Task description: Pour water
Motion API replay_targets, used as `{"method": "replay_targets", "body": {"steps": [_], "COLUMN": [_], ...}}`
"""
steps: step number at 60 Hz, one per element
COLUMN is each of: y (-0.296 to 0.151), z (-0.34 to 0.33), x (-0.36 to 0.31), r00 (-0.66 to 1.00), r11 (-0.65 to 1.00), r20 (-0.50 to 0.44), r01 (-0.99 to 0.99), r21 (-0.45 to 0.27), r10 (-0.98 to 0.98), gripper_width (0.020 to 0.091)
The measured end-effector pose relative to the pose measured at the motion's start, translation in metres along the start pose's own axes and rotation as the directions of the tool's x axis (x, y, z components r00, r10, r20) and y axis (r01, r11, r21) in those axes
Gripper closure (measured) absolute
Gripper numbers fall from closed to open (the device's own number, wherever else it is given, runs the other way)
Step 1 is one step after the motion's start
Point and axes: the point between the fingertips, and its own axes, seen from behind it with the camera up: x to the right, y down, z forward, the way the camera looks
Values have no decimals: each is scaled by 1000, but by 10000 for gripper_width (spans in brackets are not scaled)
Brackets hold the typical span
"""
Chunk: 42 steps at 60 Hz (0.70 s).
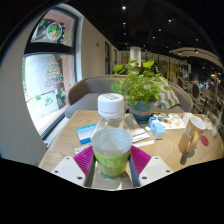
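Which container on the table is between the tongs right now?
The white-capped bottle, standing between the pink pads of the tongs. The cup and the plant pot sit farther back on the table.

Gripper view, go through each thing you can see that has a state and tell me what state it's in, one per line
Bottle: upright, white cap on, pale green liquid inside, between the fingers.
Gripper: shut on the bottle, pink pads against both its sides.
Potted plant: upright on the table beyond the bottle.
Cup: standing on the table off to the side; contents cannot be told.
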Motion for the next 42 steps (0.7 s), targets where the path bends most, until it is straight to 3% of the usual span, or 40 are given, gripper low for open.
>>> {"method": "replay_targets", "body": {"steps": [19, 28, 35, 42], "y": [-5, -33, -77, -124], "z": [0, -13, -32, -52], "x": [10, 16, 19, 24], "r00": [1000, 997, 970, 847], "r11": [1000, 997, 976, 880], "r20": [0, 39, 134, 286], "r01": [-7, -70, -210, -474], "r21": [-3, 22, 57, 27], "r10": [7, 69, 201, 448], "gripper_width": [720, 722, 722, 724]}}
